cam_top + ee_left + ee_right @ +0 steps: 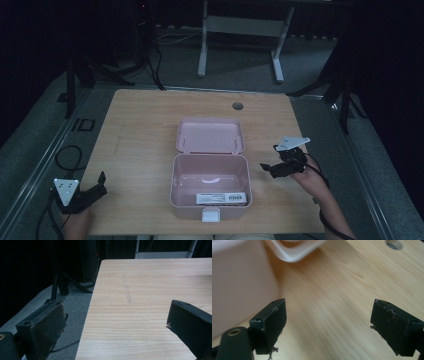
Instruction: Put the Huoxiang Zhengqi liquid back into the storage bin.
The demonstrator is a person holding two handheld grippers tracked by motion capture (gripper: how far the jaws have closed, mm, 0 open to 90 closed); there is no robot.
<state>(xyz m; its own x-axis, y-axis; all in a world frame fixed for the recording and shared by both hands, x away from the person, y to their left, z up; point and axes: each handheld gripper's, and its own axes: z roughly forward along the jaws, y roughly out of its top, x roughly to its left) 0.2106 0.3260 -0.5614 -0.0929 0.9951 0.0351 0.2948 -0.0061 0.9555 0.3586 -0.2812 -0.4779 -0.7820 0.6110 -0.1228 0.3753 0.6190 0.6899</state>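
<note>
Pink box (pixel 210 186) sits lid-open mid tabletop (pixel 140 125), between both tongs: right tongs (pixel 270 169) spread wide just beside it, left tongs (pixel 100 184) also spread, well apart at the edge.

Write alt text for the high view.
An open pink box sits mid-table, its lid laid back flat and a white labelled item inside. The left hand-held gripper and the right hand-held gripper flank it, both open and empty.
</note>
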